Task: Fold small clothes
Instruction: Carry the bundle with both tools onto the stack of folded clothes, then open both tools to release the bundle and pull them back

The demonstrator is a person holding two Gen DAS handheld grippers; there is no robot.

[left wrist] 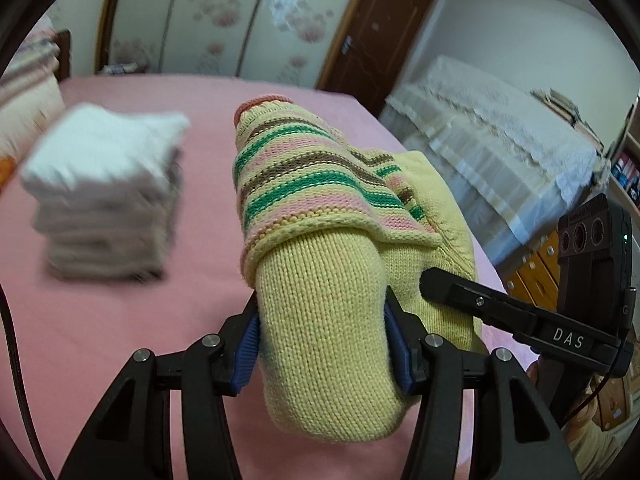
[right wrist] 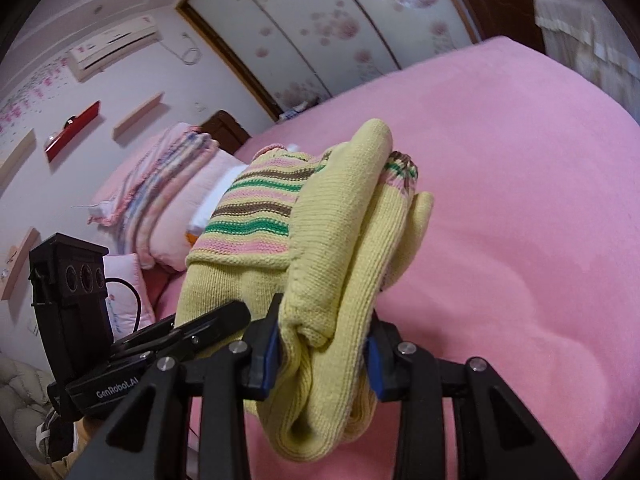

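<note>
A folded yellow knit sweater with green, pink and brown stripes is held up above the pink bed. My left gripper is shut on its plain yellow end. My right gripper is shut on the bunched yellow folds of the same sweater. In the left wrist view the right gripper's fingers press against the sweater's right side. In the right wrist view the left gripper's fingers lie at the sweater's left side.
A blurred stack of folded white and grey clothes stands on the bed at the left. Pillows and a striped blanket lie at the head of the bed. A wardrobe, a door and a covered dresser stand beyond.
</note>
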